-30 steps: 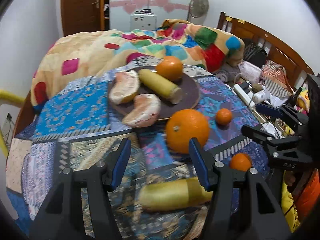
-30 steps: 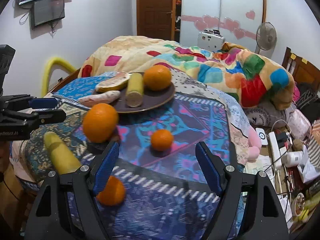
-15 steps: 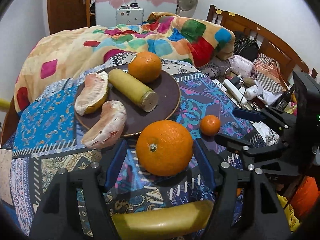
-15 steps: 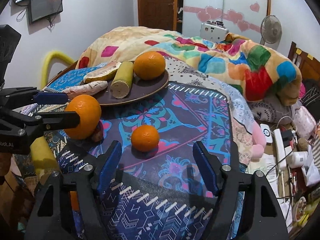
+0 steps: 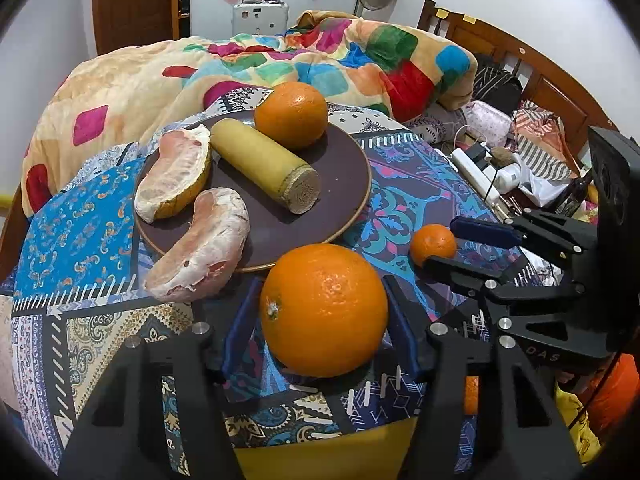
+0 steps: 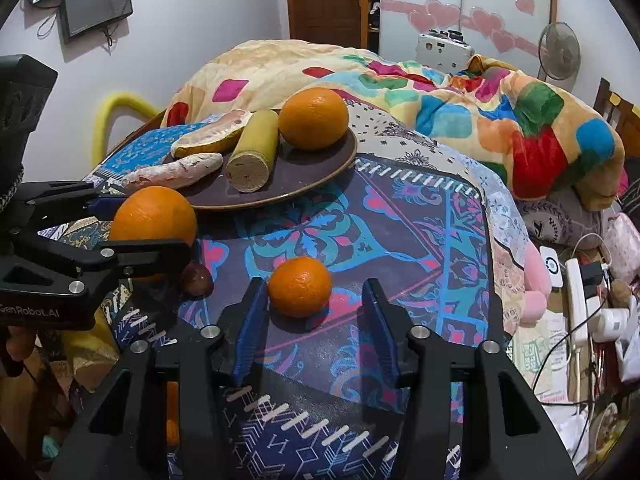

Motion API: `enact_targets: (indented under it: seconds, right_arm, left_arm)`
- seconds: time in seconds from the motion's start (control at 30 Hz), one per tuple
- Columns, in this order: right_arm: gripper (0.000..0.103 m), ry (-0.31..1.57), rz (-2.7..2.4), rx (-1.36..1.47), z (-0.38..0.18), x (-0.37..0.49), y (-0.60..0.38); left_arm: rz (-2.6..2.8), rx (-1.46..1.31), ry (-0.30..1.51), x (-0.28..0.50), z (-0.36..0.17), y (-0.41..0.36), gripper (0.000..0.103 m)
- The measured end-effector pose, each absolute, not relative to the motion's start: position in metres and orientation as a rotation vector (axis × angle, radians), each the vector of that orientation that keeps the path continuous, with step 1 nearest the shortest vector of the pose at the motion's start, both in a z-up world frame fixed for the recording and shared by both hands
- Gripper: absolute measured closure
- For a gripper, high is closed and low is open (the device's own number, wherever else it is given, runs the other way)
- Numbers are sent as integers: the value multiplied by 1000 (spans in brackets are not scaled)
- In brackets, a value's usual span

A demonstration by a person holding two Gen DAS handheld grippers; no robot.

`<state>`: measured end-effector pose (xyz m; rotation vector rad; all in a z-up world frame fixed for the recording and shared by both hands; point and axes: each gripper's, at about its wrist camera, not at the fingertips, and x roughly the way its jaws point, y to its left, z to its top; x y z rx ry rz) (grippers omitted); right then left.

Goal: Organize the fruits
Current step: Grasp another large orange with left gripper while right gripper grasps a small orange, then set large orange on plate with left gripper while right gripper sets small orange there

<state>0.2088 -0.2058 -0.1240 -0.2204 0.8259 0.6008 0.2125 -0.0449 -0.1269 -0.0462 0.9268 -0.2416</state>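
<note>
Bedspread; oranges now between fingers.

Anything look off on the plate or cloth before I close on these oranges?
One oddity: the nearer pomelo segment overhangs the front rim of the plate onto the cloth, close to the large orange between the open left gripper fingers. A small dark round thing lies beside that orange.

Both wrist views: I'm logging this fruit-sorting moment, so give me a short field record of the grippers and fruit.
left gripper: open, fingers either side of big orange, no contact visible
right gripper: open, straddling small orange
plate: holds another orange, cut yellow fruit, two pomelo pieces
surface: patterned cloth
</note>
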Motion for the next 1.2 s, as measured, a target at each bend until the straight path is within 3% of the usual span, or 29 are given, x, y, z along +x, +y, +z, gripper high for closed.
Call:
enact_targets:
  seconds: [0.13,0.73,1.2]
  right_arm:
    - [72,826,616,-235,-124,204,-200]
    - [72,688,587,-165,-73,203,-211]
    - [72,644,578,-146,-58,237,-190]
  left_arm:
    - [-236,-35,918,208,-124,-46,44]
    - [-185,-75,761,194,-55,-15,44]
    - [-109,-59,767,241,-60,7,44]
